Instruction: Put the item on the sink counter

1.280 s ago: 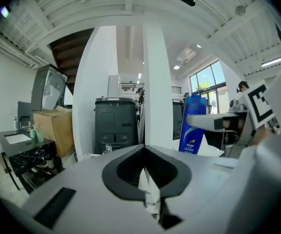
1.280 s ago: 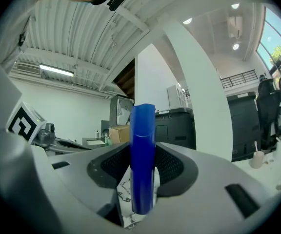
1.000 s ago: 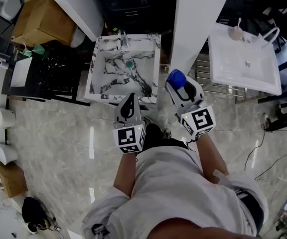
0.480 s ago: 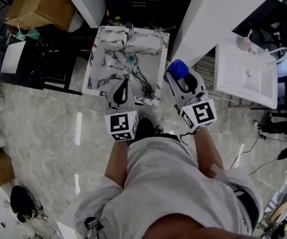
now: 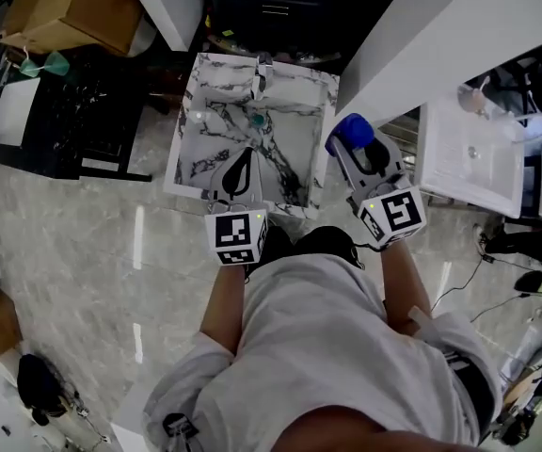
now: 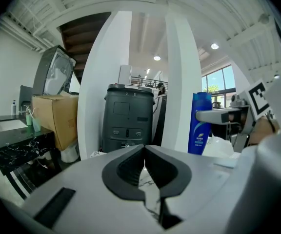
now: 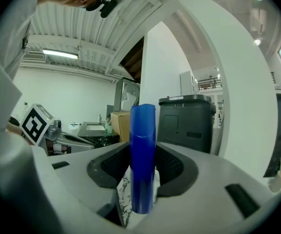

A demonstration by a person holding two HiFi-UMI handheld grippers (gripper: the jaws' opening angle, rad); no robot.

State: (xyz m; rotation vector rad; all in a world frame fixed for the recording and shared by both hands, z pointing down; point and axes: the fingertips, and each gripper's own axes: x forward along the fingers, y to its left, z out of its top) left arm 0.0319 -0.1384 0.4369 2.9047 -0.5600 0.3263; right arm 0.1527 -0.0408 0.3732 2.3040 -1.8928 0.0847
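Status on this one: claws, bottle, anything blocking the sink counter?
Left claw shut, empty. Right claw shut on blue shampoo bottle, upright, not yet set down. Marble sink just ahead; faucet at its far rim.

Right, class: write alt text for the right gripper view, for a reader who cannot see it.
The right gripper has its jaws closed on an upright blue bottle, seen from just behind the jaws. Beyond the bottle stand a dark grey bin and a white pillar, with a cardboard box to the left.
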